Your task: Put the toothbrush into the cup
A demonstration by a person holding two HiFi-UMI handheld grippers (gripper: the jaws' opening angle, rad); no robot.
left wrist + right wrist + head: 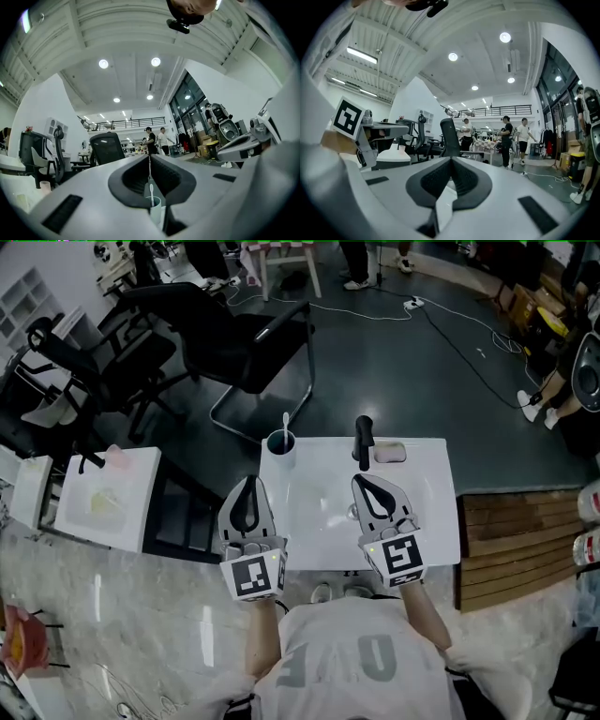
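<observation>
A dark-rimmed white cup [280,444] stands upright at the far left corner of the white sink table [431,512]. A white toothbrush [285,424] stands in it, head up. My left gripper [249,480] hovers at the table's near left edge, short of the cup, shut with nothing in it. In the left gripper view the shut gripper [150,157] points at the cup [154,208], and the toothbrush [151,190] shows just past the tips. My right gripper [361,482] is over the basin, shut and empty; the right gripper view shows that gripper [451,159] with nothing between its pads.
A black faucet [364,439] and a grey dish [389,452] sit at the table's far edge. A small white side table [108,498] stands to the left, black chairs [244,343] beyond, a wooden pallet [516,540] to the right. People stand far off.
</observation>
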